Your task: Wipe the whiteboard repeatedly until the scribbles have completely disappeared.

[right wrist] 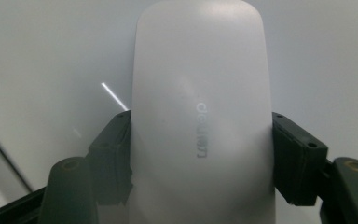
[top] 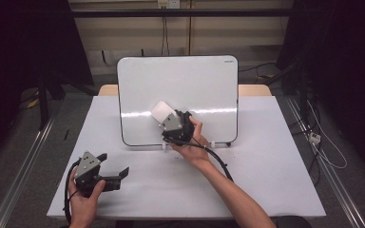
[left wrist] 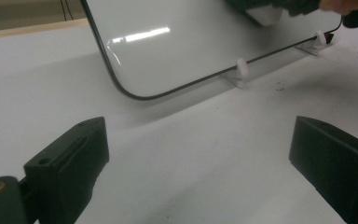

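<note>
My right gripper (top: 164, 115) clamps white eraser (right wrist: 200, 116) by long sides, long axis running out ahead of jaws, face probably against whiteboard (top: 190, 80); left gripper (top: 116, 168) wide, idle, low over surface (top: 266, 166)

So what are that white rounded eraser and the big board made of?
The white rounded eraser, clamped in the right gripper, looks like matte moulded plastic with a faint embossed logo. The white dark-rimmed board seems glossy coated metal or melamine, judging by the light streaks reflected on it.

Upright whiteboard (top: 177, 90) blocking table's (top: 266, 175) rear
</note>
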`<state>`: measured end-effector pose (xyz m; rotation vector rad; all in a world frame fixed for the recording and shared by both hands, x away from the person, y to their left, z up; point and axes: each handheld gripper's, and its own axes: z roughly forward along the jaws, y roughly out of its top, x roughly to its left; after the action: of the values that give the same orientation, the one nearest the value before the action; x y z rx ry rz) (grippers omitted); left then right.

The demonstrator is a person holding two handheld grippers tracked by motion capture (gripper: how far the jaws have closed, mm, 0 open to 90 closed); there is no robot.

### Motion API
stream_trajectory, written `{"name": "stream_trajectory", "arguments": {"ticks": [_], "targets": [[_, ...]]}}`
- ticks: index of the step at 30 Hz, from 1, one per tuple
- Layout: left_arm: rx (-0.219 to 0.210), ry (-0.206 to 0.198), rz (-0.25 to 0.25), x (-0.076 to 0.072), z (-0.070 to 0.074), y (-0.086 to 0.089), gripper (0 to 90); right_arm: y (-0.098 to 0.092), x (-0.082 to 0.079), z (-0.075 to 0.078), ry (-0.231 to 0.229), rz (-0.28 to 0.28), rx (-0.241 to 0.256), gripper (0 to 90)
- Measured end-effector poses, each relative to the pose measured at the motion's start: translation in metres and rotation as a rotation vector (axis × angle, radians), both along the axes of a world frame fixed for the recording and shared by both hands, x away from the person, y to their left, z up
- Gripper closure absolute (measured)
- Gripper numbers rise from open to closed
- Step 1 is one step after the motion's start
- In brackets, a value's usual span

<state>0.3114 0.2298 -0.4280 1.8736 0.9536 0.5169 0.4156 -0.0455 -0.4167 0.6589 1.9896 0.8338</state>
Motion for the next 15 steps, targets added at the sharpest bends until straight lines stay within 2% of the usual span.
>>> {"name": "stream_trajectory", "arguments": {"ticks": [1,3,8,11,15], "targets": [[0.002,-0.001,0.000,0.000,0.000,0.000,4.8,0.005,-0.006,-0.006,0.002,0.016,-0.020,31.8],[-0.003,0.002,0.004,0.000,0.000,0.001,4.8,0.005,-0.008,-0.008,-0.010,0.017,-0.026,31.8],[-0.006,0.000,0.018,0.001,0.000,0.005,4.8,0.003,-0.010,-0.008,-0.003,0.027,-0.047,31.8],[-0.014,0.001,0.020,0.001,-0.001,0.005,4.8,-0.004,-0.012,-0.011,0.001,0.024,-0.053,31.8],[-0.004,0.000,0.014,0.000,0.000,0.005,4.8,-0.014,-0.012,-0.009,0.004,0.008,-0.051,31.8]]}}
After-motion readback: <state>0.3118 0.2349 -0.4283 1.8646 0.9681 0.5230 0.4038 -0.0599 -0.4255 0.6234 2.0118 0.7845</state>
